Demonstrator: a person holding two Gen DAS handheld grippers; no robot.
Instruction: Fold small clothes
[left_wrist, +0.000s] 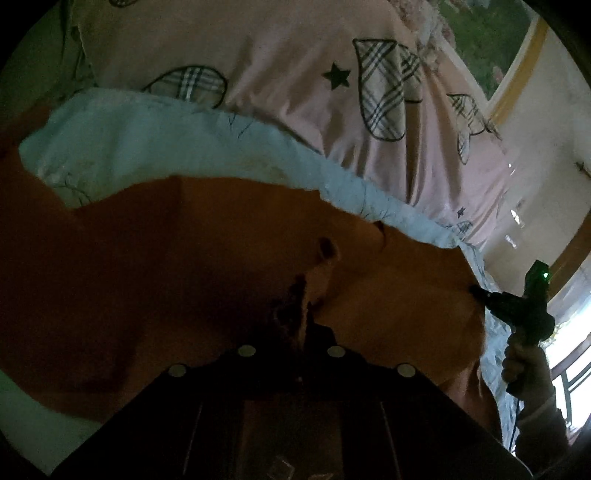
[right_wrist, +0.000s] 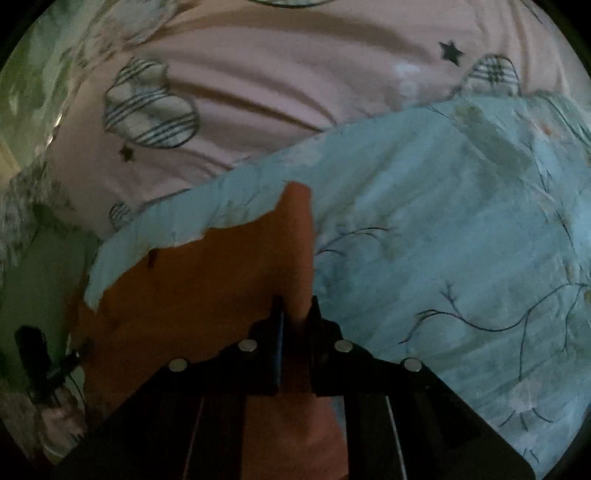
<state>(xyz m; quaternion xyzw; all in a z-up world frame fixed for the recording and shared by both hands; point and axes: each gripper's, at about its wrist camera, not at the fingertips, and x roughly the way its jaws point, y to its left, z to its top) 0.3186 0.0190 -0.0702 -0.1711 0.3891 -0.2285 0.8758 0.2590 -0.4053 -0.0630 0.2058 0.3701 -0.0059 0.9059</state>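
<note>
left hand-held gripper (left_wrist: 308, 314) clamps orange garment (left_wrist: 166, 258) | right hand-held gripper (right_wrist: 295, 310) clamps it

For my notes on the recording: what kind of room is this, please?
Probably a bedroom at home: a pink sheet with plaid hearts and stars, a pale blue quilt lying on it, and a window beside a plain wall.
</note>
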